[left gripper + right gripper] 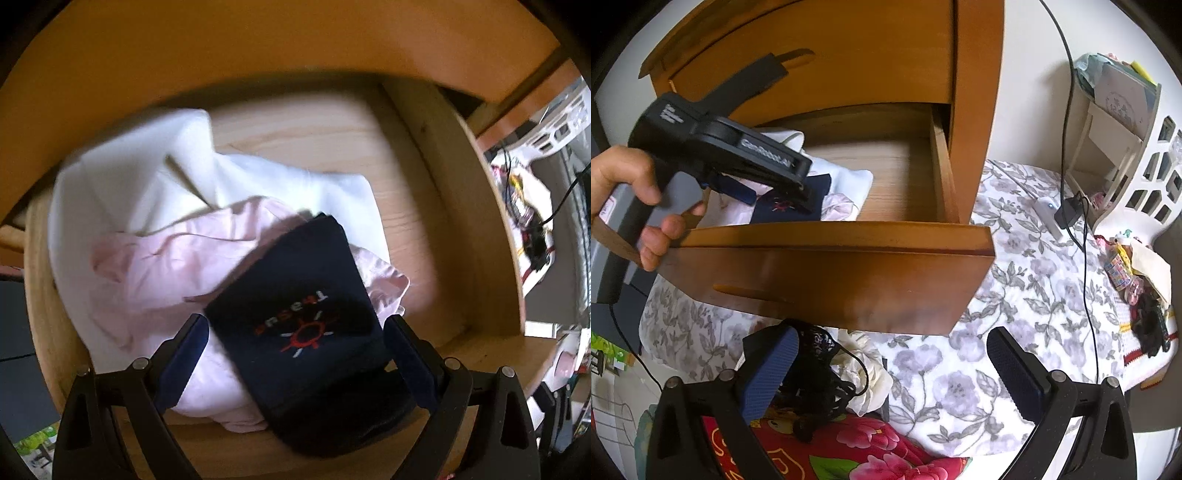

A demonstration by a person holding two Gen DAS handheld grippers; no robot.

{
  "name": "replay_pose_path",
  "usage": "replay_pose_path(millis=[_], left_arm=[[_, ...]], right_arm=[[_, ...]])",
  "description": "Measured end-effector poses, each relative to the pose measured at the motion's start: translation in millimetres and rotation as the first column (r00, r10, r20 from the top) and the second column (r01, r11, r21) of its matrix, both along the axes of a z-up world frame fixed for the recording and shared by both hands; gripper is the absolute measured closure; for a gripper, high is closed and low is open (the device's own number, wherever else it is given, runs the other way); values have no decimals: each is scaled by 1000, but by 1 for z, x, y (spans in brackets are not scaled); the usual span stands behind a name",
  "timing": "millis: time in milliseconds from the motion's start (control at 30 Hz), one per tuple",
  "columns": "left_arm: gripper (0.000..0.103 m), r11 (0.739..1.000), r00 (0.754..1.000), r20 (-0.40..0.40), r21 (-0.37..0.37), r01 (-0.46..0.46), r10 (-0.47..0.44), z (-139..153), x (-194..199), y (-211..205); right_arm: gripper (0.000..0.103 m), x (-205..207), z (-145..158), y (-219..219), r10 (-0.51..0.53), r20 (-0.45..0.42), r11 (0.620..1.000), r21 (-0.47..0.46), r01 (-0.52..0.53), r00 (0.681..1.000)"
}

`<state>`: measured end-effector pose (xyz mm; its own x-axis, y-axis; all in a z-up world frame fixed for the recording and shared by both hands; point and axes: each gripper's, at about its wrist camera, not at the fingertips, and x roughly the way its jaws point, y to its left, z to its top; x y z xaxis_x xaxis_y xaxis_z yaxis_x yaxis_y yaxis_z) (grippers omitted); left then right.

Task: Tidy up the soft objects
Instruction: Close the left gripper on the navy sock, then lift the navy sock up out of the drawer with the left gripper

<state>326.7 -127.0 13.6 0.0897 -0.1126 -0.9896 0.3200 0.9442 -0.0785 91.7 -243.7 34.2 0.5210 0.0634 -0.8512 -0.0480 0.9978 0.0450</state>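
The wooden drawer (831, 273) is pulled open, and soft cloths are piled at its left side. A folded navy cloth (303, 295) with a red and white embroidered logo lies on a crumpled pink cloth (166, 266), which rests on a white cloth (129, 177). My left gripper (295, 325) is inside the drawer. It is open, its blue-padded fingers standing on either side of the navy cloth. In the right wrist view the left gripper (775, 201) is held by a hand (635, 184) over the navy cloth (768, 214). My right gripper (892, 336) is open and holds nothing, below the drawer front.
The right half of the drawer floor (332, 133) is bare wood. A floral sheet (1015, 295) lies under the drawer. On it are a black lace piece (816, 373), a white soft item (875, 376) and a red floral cloth (849, 443). A white basket (1145, 166) and a charger cable (1067, 214) are at right.
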Motion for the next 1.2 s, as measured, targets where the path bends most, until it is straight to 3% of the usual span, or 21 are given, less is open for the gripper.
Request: replay_pose_path(millis=[100, 400, 633, 833, 1200], left_arm=[[7, 998, 1000, -6, 49, 29, -29, -7, -1, -10], [7, 993, 997, -61, 104, 50, -44, -19, 8, -24], [14, 997, 998, -58, 75, 33, -28, -17, 12, -19], [28, 1000, 999, -44, 28, 10, -8, -10, 18, -2], [65, 993, 997, -22, -90, -76, 74, 2, 18, 36]], right_arm=[[0, -1, -1, -4, -10, -2, 1000, 4, 10, 1000], [0, -3, -2, -4, -4, -1, 1000, 11, 4, 1000], [0, -5, -1, -7, -16, -2, 1000, 11, 16, 1000], [0, -8, -1, -7, -20, -1, 1000, 9, 20, 1000], [0, -12, 0, -6, -20, -4, 1000, 9, 20, 1000]])
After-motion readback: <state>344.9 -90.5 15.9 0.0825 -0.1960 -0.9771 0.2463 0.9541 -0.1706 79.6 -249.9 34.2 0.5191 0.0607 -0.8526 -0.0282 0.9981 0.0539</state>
